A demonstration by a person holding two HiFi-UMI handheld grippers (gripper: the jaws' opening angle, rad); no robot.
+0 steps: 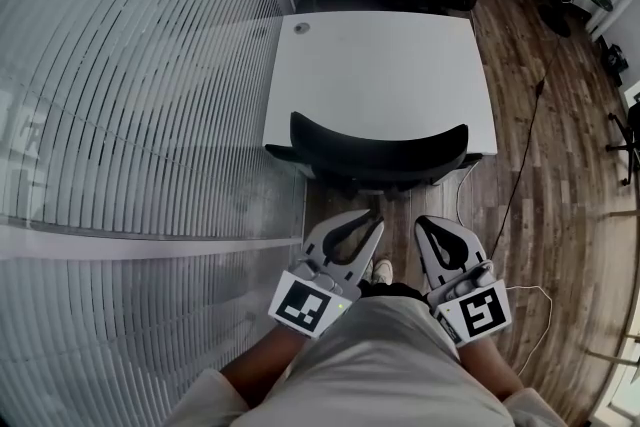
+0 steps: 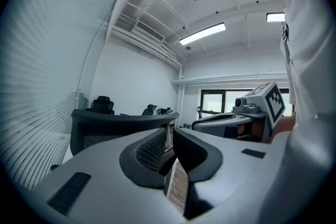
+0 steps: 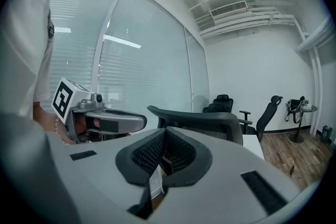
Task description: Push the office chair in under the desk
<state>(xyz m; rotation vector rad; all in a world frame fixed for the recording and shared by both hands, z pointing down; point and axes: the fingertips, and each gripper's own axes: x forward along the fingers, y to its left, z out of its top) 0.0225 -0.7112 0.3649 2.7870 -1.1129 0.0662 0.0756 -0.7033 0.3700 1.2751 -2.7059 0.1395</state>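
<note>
Currently: office chair (image 1: pixel 378 153) part-tucked, desk (image 1: pixel 385 65) just beyond chair; left gripper (image 1: pixel 372 220), right gripper (image 1: pixel 424 222) closed, empty, just short of chair. Risk: off-centre push swivels chair, jams it against desk.

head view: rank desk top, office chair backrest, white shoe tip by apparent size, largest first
1. Desk top
2. Office chair backrest
3. White shoe tip, only partly visible, so its full size is unclear
</note>
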